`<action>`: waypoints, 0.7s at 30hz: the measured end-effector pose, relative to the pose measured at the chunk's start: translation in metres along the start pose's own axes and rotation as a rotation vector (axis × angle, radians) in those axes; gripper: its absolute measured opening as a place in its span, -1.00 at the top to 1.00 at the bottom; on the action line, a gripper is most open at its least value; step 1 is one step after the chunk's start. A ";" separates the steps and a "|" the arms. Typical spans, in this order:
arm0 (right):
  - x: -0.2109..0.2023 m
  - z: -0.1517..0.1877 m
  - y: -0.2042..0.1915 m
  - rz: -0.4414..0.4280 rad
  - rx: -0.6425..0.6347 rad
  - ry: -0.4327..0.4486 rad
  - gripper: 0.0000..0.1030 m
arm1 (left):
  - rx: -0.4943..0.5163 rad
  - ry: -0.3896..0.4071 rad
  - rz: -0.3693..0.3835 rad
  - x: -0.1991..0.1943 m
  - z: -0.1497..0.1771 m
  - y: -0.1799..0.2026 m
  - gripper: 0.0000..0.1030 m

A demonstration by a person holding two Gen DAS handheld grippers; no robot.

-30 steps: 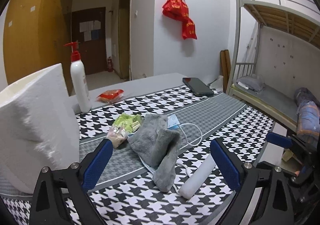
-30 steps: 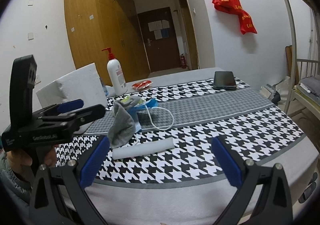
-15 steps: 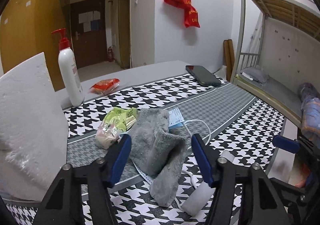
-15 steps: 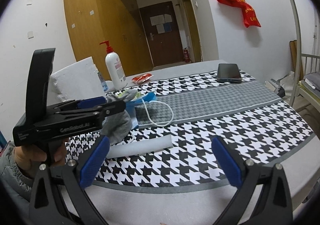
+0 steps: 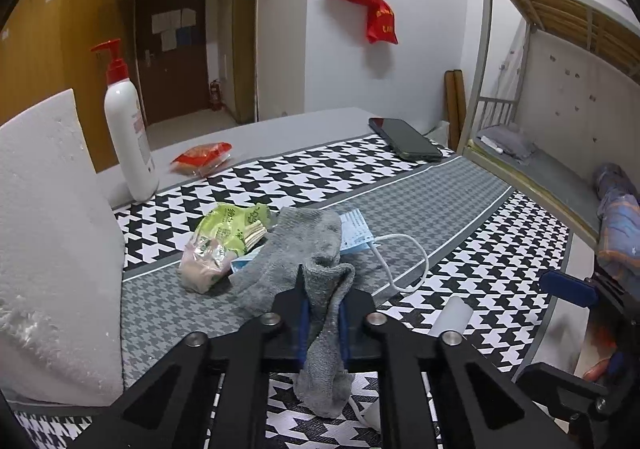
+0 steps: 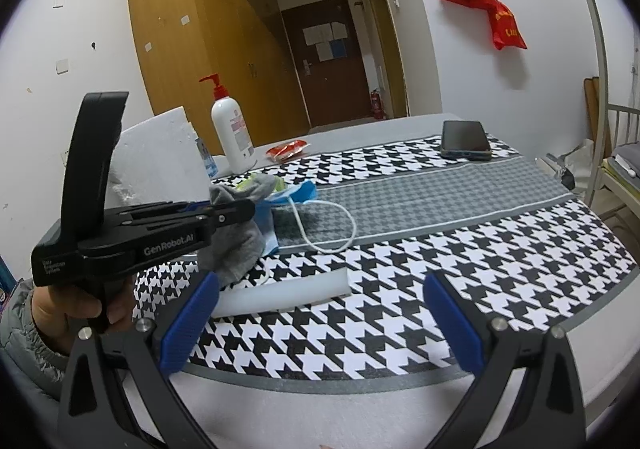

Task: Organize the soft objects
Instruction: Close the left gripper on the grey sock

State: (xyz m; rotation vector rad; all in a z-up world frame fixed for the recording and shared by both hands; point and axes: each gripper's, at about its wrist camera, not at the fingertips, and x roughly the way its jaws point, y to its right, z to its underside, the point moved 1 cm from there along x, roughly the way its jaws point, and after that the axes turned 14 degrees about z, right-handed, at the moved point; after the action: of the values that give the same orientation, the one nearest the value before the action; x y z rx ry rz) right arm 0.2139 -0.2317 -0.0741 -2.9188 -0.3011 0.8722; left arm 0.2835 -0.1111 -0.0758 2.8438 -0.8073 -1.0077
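A grey sock (image 5: pixel 298 249) lies crumpled on the houndstooth tablecloth (image 5: pixel 460 269), over a blue face mask (image 5: pixel 354 227) with white ear loops. My left gripper (image 5: pixel 323 325) is shut on the sock's near end, which hangs down between the blue pads. From the right wrist view the left gripper (image 6: pixel 244 209) pinches the sock (image 6: pixel 236 245) at the table's left. A green snack packet (image 5: pixel 232 225) lies beside the sock. My right gripper (image 6: pixel 320 321) is open and empty above the table's near edge, just short of a white foam roll (image 6: pixel 280 291).
A white foam block (image 5: pixel 48 241) stands at the left. A pump bottle (image 5: pixel 128 129) and a red packet (image 5: pixel 202 161) sit behind it. A black phone (image 5: pixel 404 139) lies at the far right of the table. A bunk bed (image 5: pixel 560 129) stands to the right.
My left gripper moved forward to the sock and closed on its near end. The right gripper stayed open and shifted only slightly.
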 end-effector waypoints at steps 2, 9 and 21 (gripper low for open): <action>0.000 0.000 -0.001 0.004 -0.001 -0.003 -0.99 | -0.002 0.001 0.008 -0.002 0.000 0.000 0.84; -0.002 -0.001 0.000 0.017 0.002 -0.006 -0.99 | -0.009 0.017 0.056 -0.016 0.001 0.003 0.86; -0.004 0.000 -0.012 0.014 -0.014 -0.024 -0.99 | -0.017 0.072 0.057 -0.055 0.007 -0.002 0.86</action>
State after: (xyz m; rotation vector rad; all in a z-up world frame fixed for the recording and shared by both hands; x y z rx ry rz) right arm 0.2087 -0.2210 -0.0704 -2.9287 -0.2906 0.9111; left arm 0.2441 -0.0823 -0.0492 2.8075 -0.8636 -0.8956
